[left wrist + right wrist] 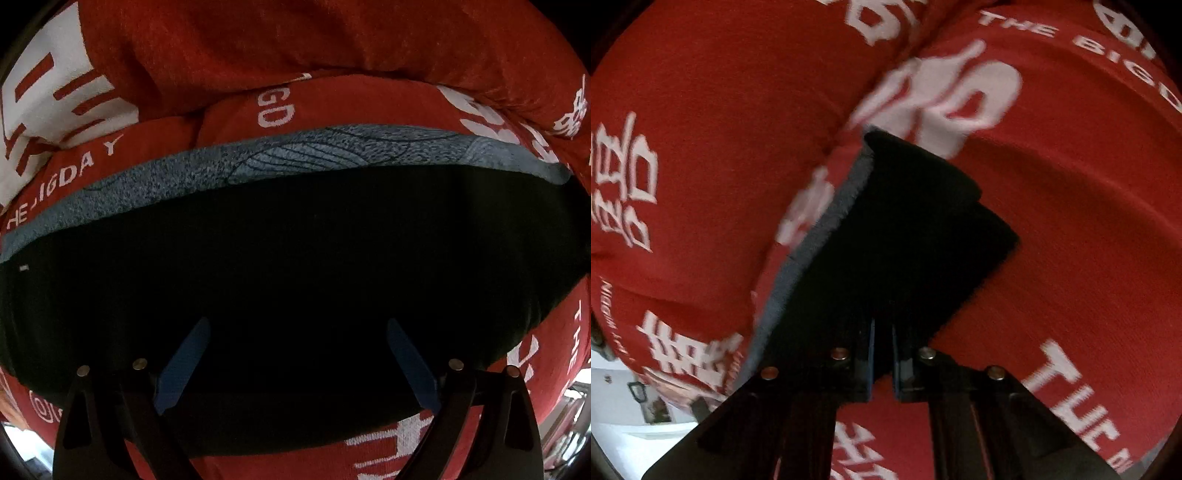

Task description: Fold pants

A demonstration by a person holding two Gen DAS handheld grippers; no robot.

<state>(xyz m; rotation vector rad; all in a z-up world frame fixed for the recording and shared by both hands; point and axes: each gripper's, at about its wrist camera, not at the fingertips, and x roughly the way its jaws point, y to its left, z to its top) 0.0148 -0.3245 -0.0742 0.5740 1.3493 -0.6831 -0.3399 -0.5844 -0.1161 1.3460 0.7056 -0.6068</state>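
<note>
Across the centre of the left wrist view, we see the black pants [295, 266] lying on a red printed blanket [229, 48], a grey patterned edge [314, 147] along their far side. The left gripper [299, 332] is spread wide over the cloth, gripping nothing. The right gripper [882, 332] is pinched on a pants edge, apparently several layers. Risk: a partial pinch could let lower layers slip, skewing the fold.

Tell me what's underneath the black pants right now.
A grey patterned cloth shows along the edge of the black pants, lying on a red printed blanket. How far the grey cloth runs beneath is covered.
</note>
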